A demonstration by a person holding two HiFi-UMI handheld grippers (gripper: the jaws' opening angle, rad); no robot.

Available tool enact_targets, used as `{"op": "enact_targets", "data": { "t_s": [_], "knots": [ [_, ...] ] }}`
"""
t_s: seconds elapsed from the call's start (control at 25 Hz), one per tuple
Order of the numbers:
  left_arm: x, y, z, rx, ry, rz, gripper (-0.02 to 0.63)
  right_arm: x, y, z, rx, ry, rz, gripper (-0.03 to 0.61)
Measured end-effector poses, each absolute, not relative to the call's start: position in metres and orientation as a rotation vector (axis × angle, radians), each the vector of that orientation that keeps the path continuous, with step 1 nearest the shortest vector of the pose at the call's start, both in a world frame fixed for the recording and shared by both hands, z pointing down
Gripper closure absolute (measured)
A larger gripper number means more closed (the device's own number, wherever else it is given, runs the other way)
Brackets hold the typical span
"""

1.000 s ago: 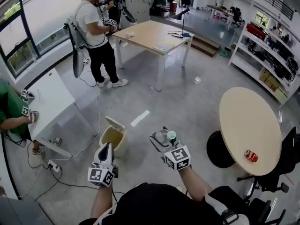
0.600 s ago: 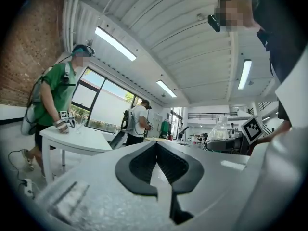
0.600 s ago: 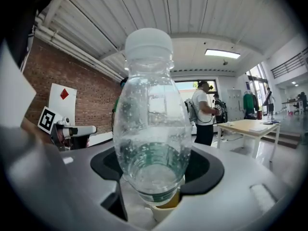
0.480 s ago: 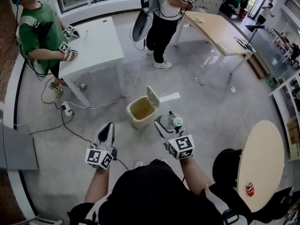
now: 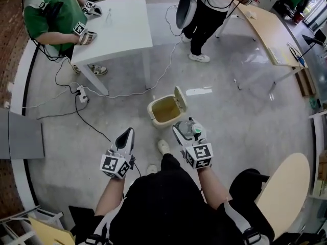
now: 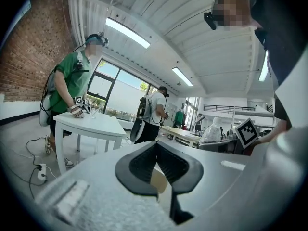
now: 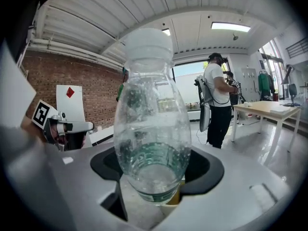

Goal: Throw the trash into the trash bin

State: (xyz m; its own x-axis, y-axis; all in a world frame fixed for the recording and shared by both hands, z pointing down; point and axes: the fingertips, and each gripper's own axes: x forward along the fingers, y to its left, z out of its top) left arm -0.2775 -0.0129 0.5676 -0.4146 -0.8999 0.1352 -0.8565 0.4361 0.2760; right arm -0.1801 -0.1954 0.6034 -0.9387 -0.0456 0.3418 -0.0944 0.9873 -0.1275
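The beige trash bin (image 5: pixel 154 107) stands on the grey floor with its lid (image 5: pixel 180 98) tipped up and open. My right gripper (image 5: pixel 185 133) is just on the near side of the bin, shut on a clear plastic bottle (image 5: pixel 190 127) with a pale cap. In the right gripper view the bottle (image 7: pixel 151 124) fills the space between the jaws of the right gripper (image 7: pixel 156 163), cap pointing away. My left gripper (image 5: pixel 127 133) hovers left of the bin's near side, shut and holding nothing. Its pads (image 6: pixel 139 163) meet at the tips in the left gripper view.
A white table (image 5: pixel 118 28) with a person in green (image 5: pixel 50 15) is at the far left. Cables and a power strip (image 5: pixel 82 93) lie under it. Another person (image 5: pixel 205 14) stands by a wooden table (image 5: pixel 271 25). A round table (image 5: pixel 285 189) is at the near right.
The view has swung round and the bin now lies close in front of the right gripper. Both grippers have moved forward and lower. The bottle stays gripped.
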Motion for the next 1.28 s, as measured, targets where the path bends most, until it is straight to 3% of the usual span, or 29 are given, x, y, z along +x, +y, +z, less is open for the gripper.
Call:
{"op": "enact_targets", "data": {
  "t_s": [0.44, 1.28],
  "knots": [
    [-0.32, -0.089, 0.631, 1.388, -2.351, -0.229, 0.612, -0.279, -0.241, 0.678, -0.102, -2.693, 0.194, 0.255],
    [-0.345, -0.013, 0.677, 1.01, -2.402, -0.206, 0.612, -0.364, -0.228, 0.881, -0.2, -2.353, 0.043, 0.255]
  ]
}}
